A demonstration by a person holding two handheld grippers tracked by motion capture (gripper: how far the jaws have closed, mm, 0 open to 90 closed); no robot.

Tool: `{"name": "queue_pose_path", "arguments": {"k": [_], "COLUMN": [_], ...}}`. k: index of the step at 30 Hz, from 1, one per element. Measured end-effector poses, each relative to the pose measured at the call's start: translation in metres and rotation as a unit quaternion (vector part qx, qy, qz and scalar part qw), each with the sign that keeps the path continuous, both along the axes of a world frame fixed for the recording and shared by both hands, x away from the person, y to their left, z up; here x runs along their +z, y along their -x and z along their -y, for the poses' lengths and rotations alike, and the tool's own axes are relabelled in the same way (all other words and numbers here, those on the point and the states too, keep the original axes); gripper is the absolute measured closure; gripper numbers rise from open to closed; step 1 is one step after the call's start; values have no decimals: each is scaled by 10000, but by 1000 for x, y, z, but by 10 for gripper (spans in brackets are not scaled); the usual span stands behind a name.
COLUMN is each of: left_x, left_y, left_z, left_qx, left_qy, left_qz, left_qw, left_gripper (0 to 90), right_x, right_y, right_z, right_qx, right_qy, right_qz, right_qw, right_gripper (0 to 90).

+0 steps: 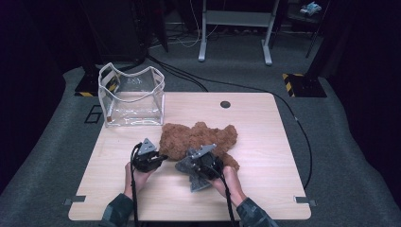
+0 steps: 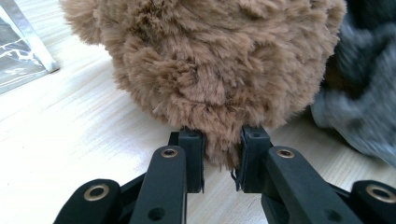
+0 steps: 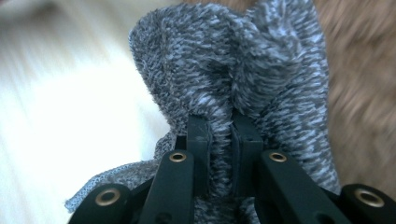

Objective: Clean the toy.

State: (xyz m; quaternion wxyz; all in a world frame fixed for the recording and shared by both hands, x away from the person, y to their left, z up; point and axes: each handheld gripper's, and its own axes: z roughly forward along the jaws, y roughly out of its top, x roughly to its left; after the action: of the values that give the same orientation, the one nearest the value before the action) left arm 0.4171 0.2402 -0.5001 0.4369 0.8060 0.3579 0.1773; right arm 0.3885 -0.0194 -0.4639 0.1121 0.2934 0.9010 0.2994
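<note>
A brown plush teddy bear (image 1: 198,138) lies in the middle of the wooden table (image 1: 265,142). My left gripper (image 1: 158,158) is at the bear's near left side. In the left gripper view the jaws pinch a tuft of the brown plush (image 2: 219,84), so the left gripper (image 2: 219,161) is shut on it. A grey knitted garment (image 1: 194,175) lies at the bear's near side. My right gripper (image 1: 201,165) is over it. In the right gripper view the right gripper (image 3: 219,140) is shut on a fold of the grey knit (image 3: 233,70), with the brown fur (image 3: 364,74) behind.
A clear plastic bag (image 1: 132,97) with a white rim stands open at the table's far left corner. A dark round hole (image 1: 225,104) is set in the far edge of the tabletop. Black cables (image 1: 283,101) run across the carpet beyond the table.
</note>
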Motion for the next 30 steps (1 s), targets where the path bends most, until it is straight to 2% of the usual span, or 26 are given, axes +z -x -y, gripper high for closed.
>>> {"name": "queue_pose_path", "arguments": {"k": [3,5,7,10,12,13,14,15,17,20,22,27,30], "left_x": [0,0,0,0,0,1,1,1,1,0,-1,-2,-3], "left_y": [0,0,1,1,1,1,1,0,0,0,0,0,0], "left_z": [0,0,0,1,1,1,1,1,1,2,2,3,2], "left_qx": [-5,-12,-22,-23,-24,-27,-27,-44,-56,-45,-27,17,23], "left_qy": [15,11,5,-4,-7,-14,-18,-50,-70,-73,-96,-79,-100], "left_qz": [-16,-16,-17,-15,-21,-21,-20,-7,-12,-32,-12,-22,-39], "left_qw": [10000,10000,10000,10000,10000,10000,10000,10000,10000,10000,9999,10000,9999], "left_gripper": [757,757,757,757,757,757,757,757,757,758,758,759,758], "right_x": [-5,-3,6,29,43,49,54,55,50,31,22,8,-1], "right_y": [5,7,9,9,6,5,2,-3,-11,-18,-18,-12,-7], "right_z": [9,16,24,33,36,37,36,36,32,25,24,16,13], "right_qx": [16,6,-11,-181,-348,-418,-486,-436,-487,-444,-396,-299,-201], "right_qy": [66,-9,-166,-392,-476,-408,-371,-401,-118,70,-8,18,34], "right_qz": [-213,-300,-221,200,627,841,856,963,1048,854,759,544,290], "right_qw": [9998,9995,9996,9989,9963,9947,9945,9936,9932,9953,9963,9981,9994], "right_gripper": [809,808,807,807,806,806,805,806,806,808,809,811,811]}}
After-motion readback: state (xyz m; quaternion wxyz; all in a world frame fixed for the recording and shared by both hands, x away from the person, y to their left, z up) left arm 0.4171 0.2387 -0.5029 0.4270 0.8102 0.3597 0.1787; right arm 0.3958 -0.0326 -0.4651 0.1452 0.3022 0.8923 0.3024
